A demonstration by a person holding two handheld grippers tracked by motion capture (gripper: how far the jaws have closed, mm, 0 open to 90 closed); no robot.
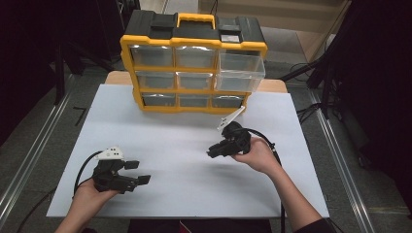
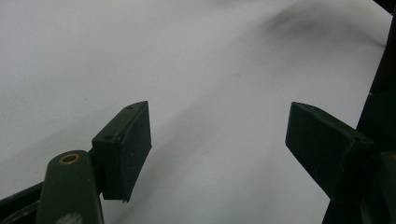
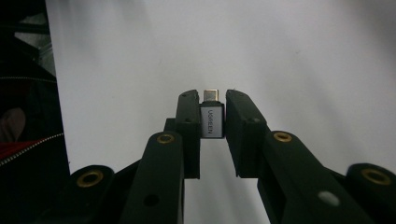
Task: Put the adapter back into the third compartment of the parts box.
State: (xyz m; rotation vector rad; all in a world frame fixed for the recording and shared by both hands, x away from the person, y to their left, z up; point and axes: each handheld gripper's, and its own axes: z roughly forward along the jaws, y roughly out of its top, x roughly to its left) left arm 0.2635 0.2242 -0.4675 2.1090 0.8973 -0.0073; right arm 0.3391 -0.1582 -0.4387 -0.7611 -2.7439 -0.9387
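Adapter (image 3: 212,119) pinched in right gripper (image 3: 213,109) mid-sheet; left gripper (image 2: 217,135) spread, near front edge.

Left tool (image 1: 137,173) gapes wide; right tool (image 1: 212,151) clamped.

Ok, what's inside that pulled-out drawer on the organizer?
The clear drawer at the upper right of the yellow organizer looks empty through its front. Its back part is hidden in the case. The right gripper holds a small USB-C adapter.
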